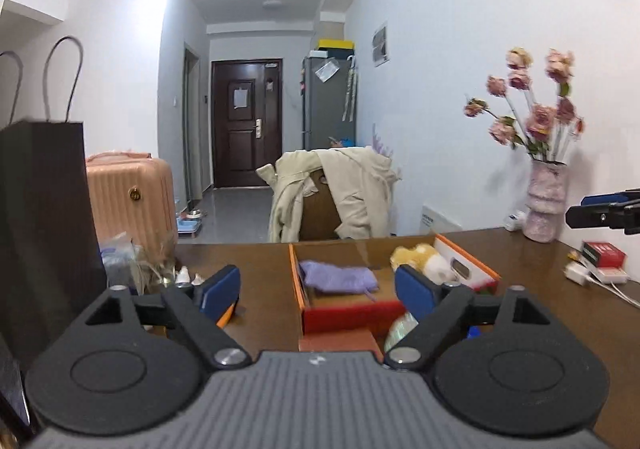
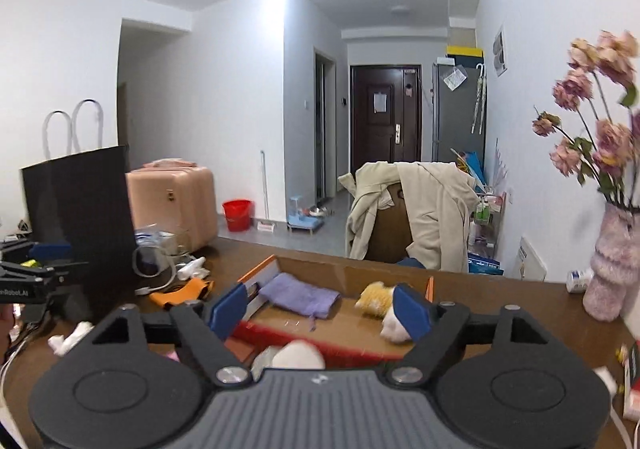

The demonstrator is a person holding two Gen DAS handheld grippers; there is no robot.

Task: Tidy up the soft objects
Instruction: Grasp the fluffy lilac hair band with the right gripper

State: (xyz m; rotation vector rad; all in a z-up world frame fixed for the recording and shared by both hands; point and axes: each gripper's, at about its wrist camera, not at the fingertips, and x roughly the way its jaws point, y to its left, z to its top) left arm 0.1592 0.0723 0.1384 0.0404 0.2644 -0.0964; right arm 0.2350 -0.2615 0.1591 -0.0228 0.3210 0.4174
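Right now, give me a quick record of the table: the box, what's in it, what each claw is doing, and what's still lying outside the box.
box: open cardboard box on the wooden table
in box, left part: purple cloth, lying flat
in box, right part: yellow and white plush toy
left claw: open, nothing between the pads
right claw: open, nothing between the pads
outside box: white soft item near the front wall, orange item to the left
other: black paper bag, vase of pink flowers
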